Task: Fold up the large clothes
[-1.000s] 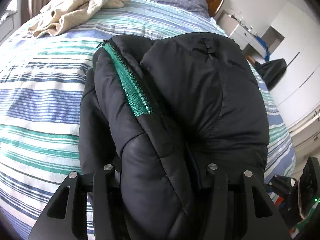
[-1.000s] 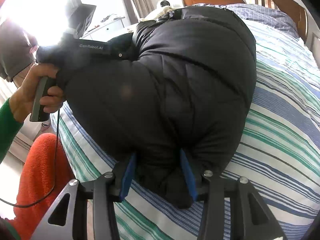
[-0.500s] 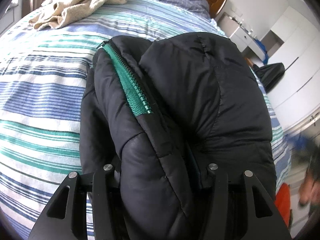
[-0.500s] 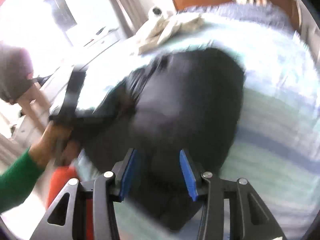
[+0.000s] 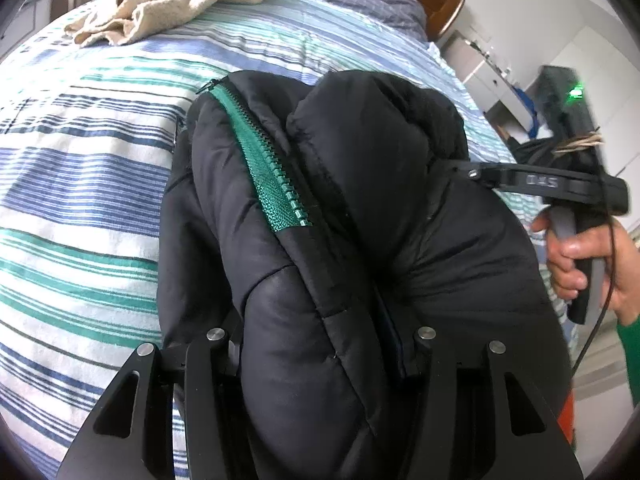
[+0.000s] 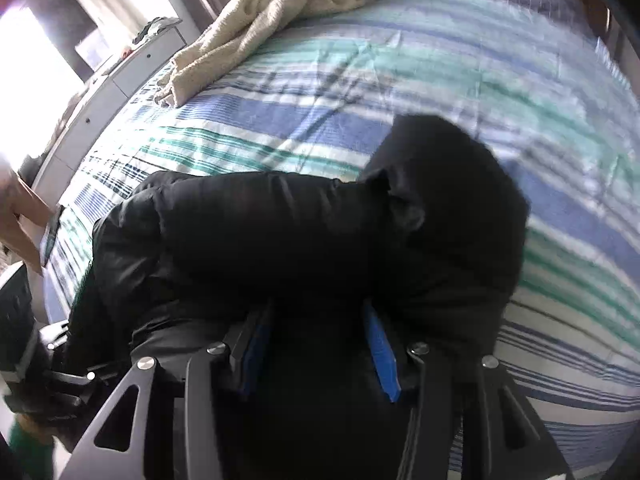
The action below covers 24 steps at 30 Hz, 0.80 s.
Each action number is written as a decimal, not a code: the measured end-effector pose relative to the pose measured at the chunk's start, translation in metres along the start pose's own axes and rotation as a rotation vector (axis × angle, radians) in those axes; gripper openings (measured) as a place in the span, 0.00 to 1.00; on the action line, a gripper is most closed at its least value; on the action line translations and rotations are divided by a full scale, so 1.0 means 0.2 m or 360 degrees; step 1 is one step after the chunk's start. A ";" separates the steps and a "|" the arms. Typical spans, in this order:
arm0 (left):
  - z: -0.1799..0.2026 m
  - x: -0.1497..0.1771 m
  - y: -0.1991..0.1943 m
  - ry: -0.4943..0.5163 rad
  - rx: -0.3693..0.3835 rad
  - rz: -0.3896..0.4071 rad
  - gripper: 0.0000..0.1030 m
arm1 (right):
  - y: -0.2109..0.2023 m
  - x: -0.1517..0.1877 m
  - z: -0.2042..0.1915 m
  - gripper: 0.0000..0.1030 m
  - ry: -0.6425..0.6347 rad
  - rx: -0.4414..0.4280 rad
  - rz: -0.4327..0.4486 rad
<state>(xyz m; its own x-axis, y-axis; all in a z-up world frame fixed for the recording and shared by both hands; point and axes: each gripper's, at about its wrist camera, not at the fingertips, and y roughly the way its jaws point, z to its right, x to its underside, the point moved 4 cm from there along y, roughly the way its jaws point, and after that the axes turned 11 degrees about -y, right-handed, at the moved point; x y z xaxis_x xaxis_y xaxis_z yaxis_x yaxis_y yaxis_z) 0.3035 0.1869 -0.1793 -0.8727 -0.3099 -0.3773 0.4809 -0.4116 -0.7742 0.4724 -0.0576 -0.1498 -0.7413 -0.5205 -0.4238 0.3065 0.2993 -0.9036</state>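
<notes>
Left wrist view: your left gripper (image 5: 320, 344) clamped a thick fold of the black puffer jacket (image 5: 360, 208), whose green zipper (image 5: 264, 168) ran up-frame from the fingers. Your right gripper (image 6: 316, 344), jaws easing open, had jacket bulk between its blue pads (image 6: 380, 344); the bundle lay lower centre on the striped bedspread (image 6: 360, 80).

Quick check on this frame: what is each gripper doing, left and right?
Left gripper: shut on the black jacket, a thick fold clamped between its fingers.
Right gripper: jacket fabric between its blue pads, still gripped, though the jaws are opening.
</notes>
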 end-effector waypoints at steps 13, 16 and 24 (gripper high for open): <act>-0.17 0.10 -0.39 -0.0200 0.0227 0.0018 0.64 | -0.03 -0.23 -0.61 0.47 -0.0319 -0.0107 0.0045; -0.23 0.15 -0.39 -0.0246 0.0182 0.0026 0.64 | 0.29 -0.23 -0.67 0.47 -0.0367 0.0004 -0.0196; -0.29 0.23 -0.38 -0.0280 0.0258 -0.0017 0.65 | -0.21 -0.07 -0.81 0.47 -0.0496 0.0015 0.0133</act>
<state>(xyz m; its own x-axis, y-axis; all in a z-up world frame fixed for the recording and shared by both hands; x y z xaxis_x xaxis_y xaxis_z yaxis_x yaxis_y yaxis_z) 0.2220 0.2536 -0.1685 -0.8566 -0.4433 -0.2641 0.4912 -0.5435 -0.6806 0.3730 0.0658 -0.0959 -0.4952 -0.7148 -0.4938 0.3649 0.3447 -0.8649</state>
